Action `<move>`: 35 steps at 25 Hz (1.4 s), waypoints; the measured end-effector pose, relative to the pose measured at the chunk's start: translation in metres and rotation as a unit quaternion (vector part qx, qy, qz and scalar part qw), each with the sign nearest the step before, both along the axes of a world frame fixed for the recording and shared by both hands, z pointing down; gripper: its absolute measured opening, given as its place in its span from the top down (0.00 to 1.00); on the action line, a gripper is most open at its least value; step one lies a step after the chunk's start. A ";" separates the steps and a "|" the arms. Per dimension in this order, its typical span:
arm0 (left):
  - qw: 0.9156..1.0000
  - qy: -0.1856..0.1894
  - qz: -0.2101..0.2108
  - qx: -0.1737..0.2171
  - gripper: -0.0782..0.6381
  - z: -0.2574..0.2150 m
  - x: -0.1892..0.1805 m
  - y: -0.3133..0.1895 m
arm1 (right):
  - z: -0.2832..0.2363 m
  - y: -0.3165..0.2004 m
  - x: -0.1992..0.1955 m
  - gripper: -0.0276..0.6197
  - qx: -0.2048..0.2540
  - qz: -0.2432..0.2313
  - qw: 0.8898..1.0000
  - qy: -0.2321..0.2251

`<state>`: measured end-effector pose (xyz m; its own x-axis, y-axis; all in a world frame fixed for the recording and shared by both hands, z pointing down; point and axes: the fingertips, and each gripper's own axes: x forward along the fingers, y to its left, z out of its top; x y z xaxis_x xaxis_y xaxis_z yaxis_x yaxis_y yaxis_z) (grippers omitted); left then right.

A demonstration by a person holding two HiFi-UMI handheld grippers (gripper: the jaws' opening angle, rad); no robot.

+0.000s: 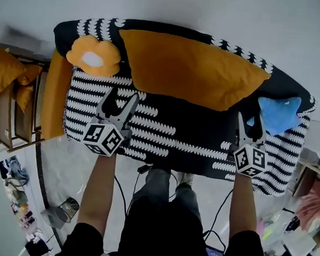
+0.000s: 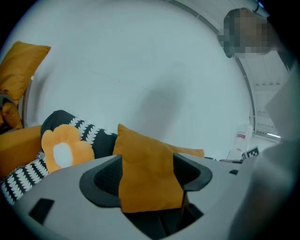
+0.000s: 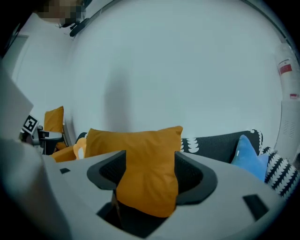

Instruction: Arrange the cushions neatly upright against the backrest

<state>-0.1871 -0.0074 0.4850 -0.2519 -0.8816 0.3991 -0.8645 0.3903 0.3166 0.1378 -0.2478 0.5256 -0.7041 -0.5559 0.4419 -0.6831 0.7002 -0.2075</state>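
A large orange cushion (image 1: 191, 67) leans upright against the backrest (image 1: 155, 26) of a black-and-white patterned sofa (image 1: 170, 136). An orange flower cushion (image 1: 94, 56) stands at the left end, and a blue star cushion (image 1: 280, 113) at the right end. My left gripper (image 1: 122, 96) hovers open over the seat, just short of the big cushion's lower left corner. My right gripper (image 1: 250, 117) is open below its right corner, beside the blue star. In both gripper views the orange cushion (image 2: 145, 168) (image 3: 140, 154) shows beyond the gap between the spread jaws, and nothing is gripped.
A long orange bolster (image 1: 55, 96) lies along the sofa's left arm. A wooden chair (image 1: 9, 115) with more orange cushions stands further left. A white wall (image 2: 154, 70) rises behind the sofa. Cables and clutter lie on the floor near the person's legs (image 1: 161, 195).
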 end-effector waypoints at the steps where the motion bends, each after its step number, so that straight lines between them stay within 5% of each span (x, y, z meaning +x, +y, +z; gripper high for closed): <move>1: 1.000 0.000 -0.005 0.006 0.40 -0.010 0.008 0.005 | -0.010 0.004 0.004 0.44 0.004 -0.006 1.000 -0.004; 14: 0.998 -0.041 -0.011 0.037 0.43 -0.125 0.132 0.069 | -0.143 0.042 0.093 0.57 0.044 -0.048 0.993 -0.103; 22: 0.995 -0.079 -0.019 0.055 0.53 -0.208 0.201 0.099 | -0.203 0.076 0.147 0.62 0.038 -0.060 0.989 -0.132; 35: 0.987 -0.137 0.001 0.088 0.71 -0.248 0.214 0.126 | -0.245 0.114 0.169 0.76 0.074 -0.030 0.985 -0.155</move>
